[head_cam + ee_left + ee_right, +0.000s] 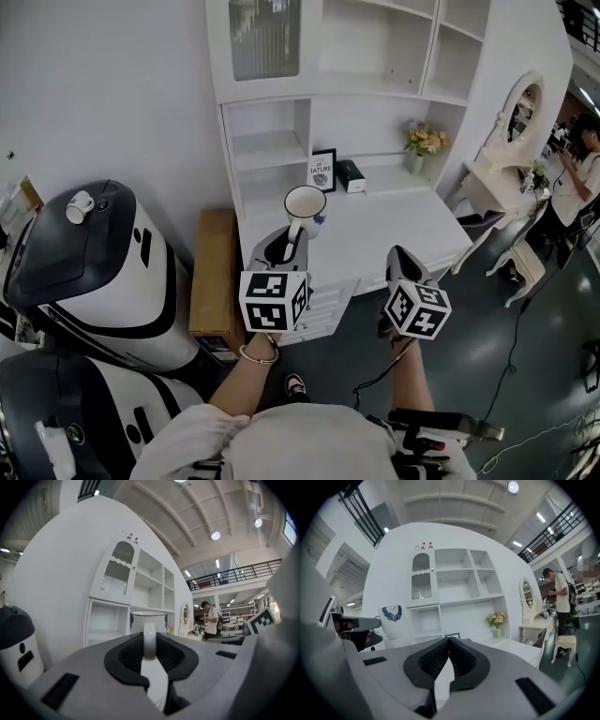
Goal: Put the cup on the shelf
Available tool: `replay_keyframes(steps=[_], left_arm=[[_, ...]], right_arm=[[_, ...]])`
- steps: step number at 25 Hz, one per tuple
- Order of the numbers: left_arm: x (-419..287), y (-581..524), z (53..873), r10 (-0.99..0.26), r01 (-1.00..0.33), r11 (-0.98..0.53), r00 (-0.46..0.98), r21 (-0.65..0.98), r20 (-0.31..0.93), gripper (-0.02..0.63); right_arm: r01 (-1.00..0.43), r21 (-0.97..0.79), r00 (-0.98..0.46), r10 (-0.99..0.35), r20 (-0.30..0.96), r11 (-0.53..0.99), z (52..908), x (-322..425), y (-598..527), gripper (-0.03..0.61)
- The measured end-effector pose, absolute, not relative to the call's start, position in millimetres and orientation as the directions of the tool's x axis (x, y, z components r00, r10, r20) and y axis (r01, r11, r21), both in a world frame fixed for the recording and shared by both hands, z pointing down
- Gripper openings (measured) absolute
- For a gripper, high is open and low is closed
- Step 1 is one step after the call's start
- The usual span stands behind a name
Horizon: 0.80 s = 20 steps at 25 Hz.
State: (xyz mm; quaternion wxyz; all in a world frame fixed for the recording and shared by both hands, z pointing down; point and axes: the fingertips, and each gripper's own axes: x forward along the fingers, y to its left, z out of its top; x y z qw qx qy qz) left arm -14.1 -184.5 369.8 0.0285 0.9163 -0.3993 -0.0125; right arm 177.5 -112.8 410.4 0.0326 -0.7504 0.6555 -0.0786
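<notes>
Nearest you, both arms reached forward over the dark floor at the desk's (pixel 394 230) front edge. Your right tongs (pixel 401 255) were pressed together with nothing between them, hanging just short of that front edge, toward its middle. Your left tongs (pixel 284 246) pinched the white cup (pixel 305 204) by its handle (pixel 149 641); the loop sat upright between the dark pads. The cup hung in the air over the desk's front-left corner with its mouth up, touching neither the desk nor any shelf. From the right tongs' own view, a blue mark showed on its side.

Left of the desk stood a low wooden cabinet (pixel 214 272), and beyond that a white-and-black machine (pixel 84 262). At the desk's back edge, a framed picture (pixel 322 170) and a black box (pixel 351 175) stood near the middle, and a vase of flowers (pixel 425 141) toward the back-right corner. The white shelf unit (pixel 272 150) rose above the desk's back-left corner. Far right, past a mirrored dressing table (pixel 520 112), a person (pixel 577 178) stood.
</notes>
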Motion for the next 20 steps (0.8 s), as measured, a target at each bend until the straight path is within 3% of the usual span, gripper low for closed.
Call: replay_keyframes(steps=[20], left_arm=[[-7.0, -313.5, 379.7, -0.766, -0.763, -0.641, 0.643, 0.084, 0.005, 0.064]], right_arm=[[-0.990, -0.083, 0.100, -0.987, 0.123, -0.111, 407.0, 192.1, -257.9, 0.021]])
